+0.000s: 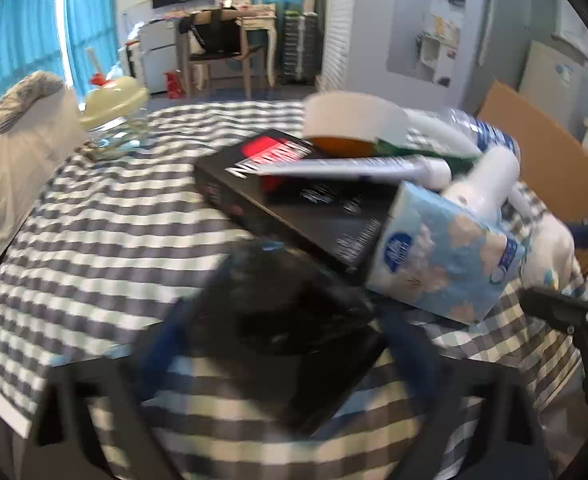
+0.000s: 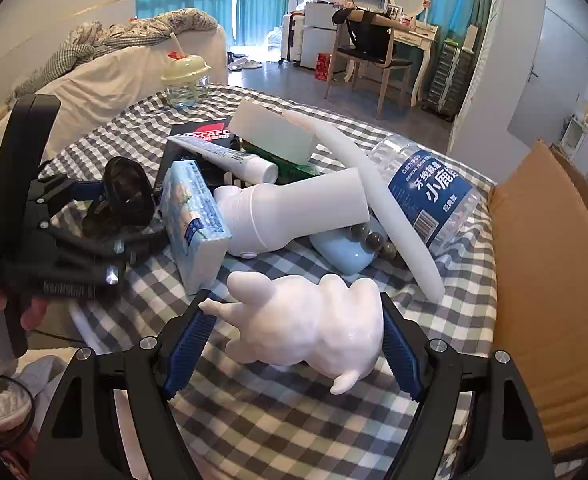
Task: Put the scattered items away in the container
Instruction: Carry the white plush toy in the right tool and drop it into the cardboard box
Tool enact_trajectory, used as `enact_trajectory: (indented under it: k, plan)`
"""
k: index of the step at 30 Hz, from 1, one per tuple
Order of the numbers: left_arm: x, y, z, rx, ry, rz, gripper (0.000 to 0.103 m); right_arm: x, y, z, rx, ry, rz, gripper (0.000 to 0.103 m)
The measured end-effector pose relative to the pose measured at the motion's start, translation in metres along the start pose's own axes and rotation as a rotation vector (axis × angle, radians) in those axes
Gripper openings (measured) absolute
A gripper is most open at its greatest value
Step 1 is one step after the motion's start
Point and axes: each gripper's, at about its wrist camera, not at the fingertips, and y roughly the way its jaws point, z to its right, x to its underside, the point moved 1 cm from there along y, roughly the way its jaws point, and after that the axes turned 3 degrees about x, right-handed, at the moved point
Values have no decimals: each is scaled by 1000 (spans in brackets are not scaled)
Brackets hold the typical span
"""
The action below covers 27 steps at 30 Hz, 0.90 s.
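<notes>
Scattered items lie on a grey checked cloth. In the right wrist view my right gripper (image 2: pixel 294 328) is closed around a white rabbit figurine (image 2: pixel 314 324), both blue pads touching its sides. Behind it lie a tissue pack (image 2: pixel 194 216), a white bottle (image 2: pixel 294 212), a clear floss jar (image 2: pixel 426 188), a toothpaste tube (image 2: pixel 230 158) and a black Nescafe box (image 2: pixel 202 132). The cardboard box (image 2: pixel 550 280) stands at the right. My left gripper (image 1: pixel 282 320) is shut on a blurred black object (image 1: pixel 282 320), which also shows in the right wrist view (image 2: pixel 128 196).
A lidded glass cup (image 2: pixel 186 80) with a straw stands at the table's far side. A long white curved piece (image 2: pixel 394 216) leans over the pile. A sofa with bedding (image 2: pixel 106 72) is on the left; a desk and chair (image 2: pixel 374 52) stand beyond.
</notes>
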Motion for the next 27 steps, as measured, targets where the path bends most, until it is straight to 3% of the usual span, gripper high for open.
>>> enact_trajectory:
  k: [2, 7, 13, 21, 27]
  plan:
    - [0, -6, -5, 15, 1, -21, 83, 0, -1, 1, 0, 11, 1, 78]
    - [1, -39, -5, 20, 11, 28, 83, 0, -7, -1, -9, 31, 19, 78]
    - [-14, -70, 24, 21, 73, 77, 83, -2, -32, 8, -1, 61, 62, 78]
    - [-64, -91, 113, 107, 218, 132, 83, -12, -105, 60, 102, 125, 159, 78]
    - [-118, -87, 215, 219, 309, 156, 83, -11, -161, 137, 285, 219, 144, 78]
